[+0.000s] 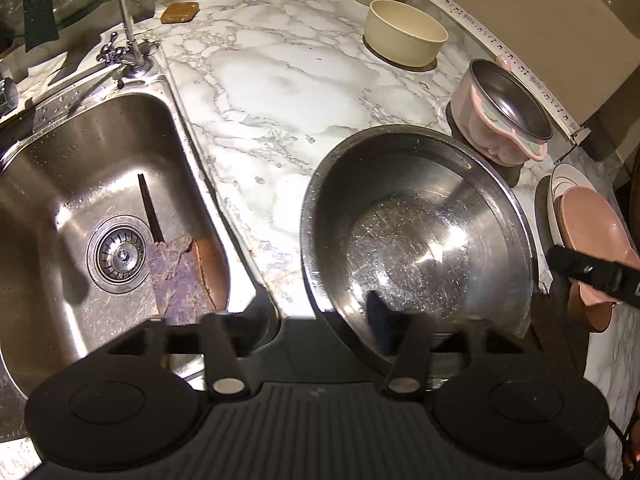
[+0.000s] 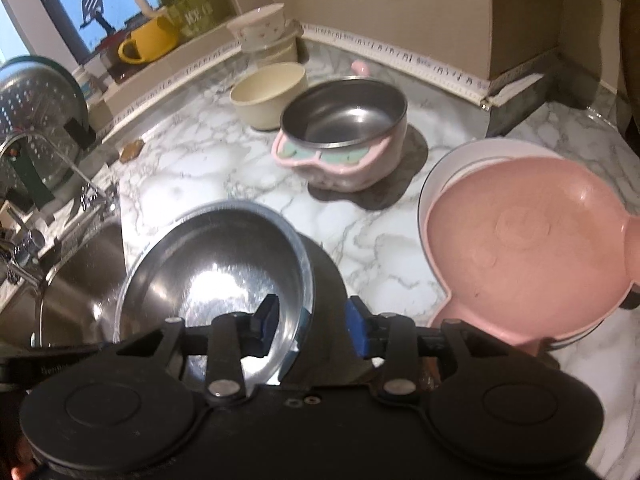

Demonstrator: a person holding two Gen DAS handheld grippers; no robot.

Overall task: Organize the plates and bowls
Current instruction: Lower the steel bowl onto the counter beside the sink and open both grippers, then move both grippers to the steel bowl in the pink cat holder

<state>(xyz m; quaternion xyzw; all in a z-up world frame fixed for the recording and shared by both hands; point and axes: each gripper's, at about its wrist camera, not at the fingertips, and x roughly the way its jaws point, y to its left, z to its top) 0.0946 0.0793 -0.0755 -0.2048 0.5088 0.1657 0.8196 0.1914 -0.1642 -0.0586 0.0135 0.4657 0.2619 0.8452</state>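
My right gripper (image 2: 308,326), jaws parted, straddles the near rim of the large steel bowl (image 2: 218,264), which sits on the marble counter (image 2: 192,168) beside the sink (image 1: 100,184). My left gripper (image 1: 316,320) is open, apparently empty. The steel is rigid, light and slippery; pinch the rim squarely.

White plate (image 2: 448,168) mostly hidden under pink dish (image 2: 520,248), sink (image 1: 24,152) cropped left
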